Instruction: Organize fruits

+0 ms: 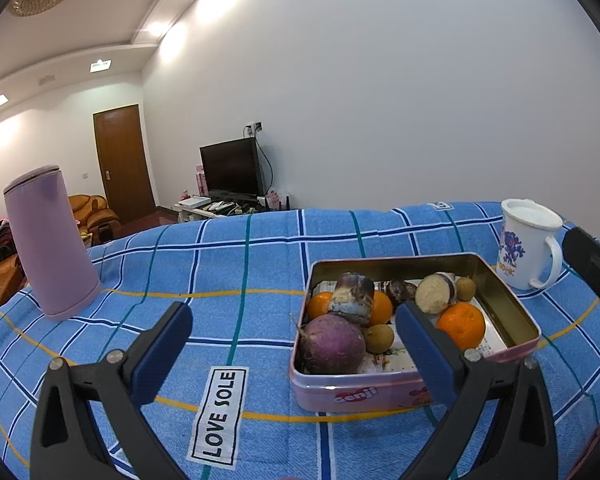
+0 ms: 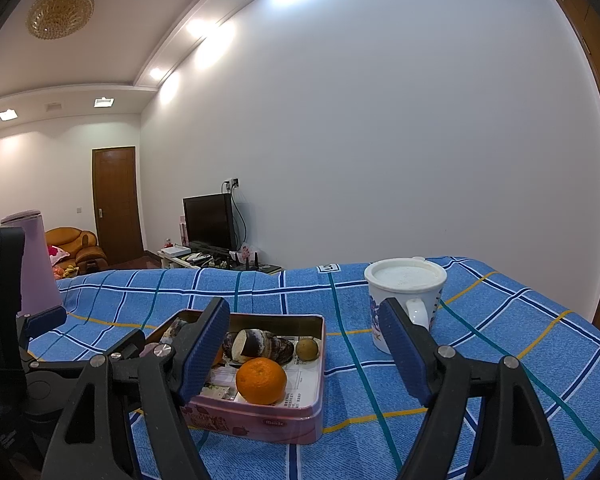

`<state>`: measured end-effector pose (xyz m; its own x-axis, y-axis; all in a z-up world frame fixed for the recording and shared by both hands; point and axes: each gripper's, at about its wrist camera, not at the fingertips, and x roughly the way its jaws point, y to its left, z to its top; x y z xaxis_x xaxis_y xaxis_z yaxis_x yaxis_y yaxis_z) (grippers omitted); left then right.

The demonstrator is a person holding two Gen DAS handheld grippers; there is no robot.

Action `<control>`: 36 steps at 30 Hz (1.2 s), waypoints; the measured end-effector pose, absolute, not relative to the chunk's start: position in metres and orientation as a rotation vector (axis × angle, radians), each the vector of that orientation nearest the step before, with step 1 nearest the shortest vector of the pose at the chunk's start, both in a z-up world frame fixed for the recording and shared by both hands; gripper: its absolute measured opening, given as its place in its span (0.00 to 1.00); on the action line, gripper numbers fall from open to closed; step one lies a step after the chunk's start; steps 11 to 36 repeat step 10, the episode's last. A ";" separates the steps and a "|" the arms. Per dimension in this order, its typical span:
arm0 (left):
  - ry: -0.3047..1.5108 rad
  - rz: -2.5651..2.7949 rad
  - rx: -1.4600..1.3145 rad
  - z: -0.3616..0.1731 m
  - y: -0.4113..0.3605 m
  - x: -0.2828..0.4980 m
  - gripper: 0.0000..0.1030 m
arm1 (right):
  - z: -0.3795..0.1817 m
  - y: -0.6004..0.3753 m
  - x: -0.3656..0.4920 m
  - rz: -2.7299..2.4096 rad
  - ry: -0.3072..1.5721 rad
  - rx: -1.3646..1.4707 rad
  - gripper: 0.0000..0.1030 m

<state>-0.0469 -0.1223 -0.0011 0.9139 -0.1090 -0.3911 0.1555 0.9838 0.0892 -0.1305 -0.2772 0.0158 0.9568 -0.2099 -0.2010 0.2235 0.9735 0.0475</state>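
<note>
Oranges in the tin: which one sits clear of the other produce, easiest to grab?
The orange at the tin's front right end. It lies alone on the paper lining, while the other two oranges are wedged behind the taro piece.

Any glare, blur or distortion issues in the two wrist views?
Left wrist view: strong fisheye bend at the cloth edges, ceiling lights bloom white, the pink tin and its fruit stay sharp, left gripper open. Right wrist view: same barrel warp, glare patches on the wall, white mug crisp, right gripper open.
</note>
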 end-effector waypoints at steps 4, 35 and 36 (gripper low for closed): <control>0.394 -0.147 0.114 -0.001 -0.122 -0.047 1.00 | 0.015 -0.277 -0.130 -0.221 0.198 0.070 0.76; 0.398 -0.146 0.120 0.000 -0.123 -0.046 1.00 | 0.014 -0.279 -0.130 -0.233 0.204 0.073 0.76; 0.398 -0.146 0.120 0.000 -0.123 -0.046 1.00 | 0.014 -0.279 -0.130 -0.233 0.204 0.073 0.76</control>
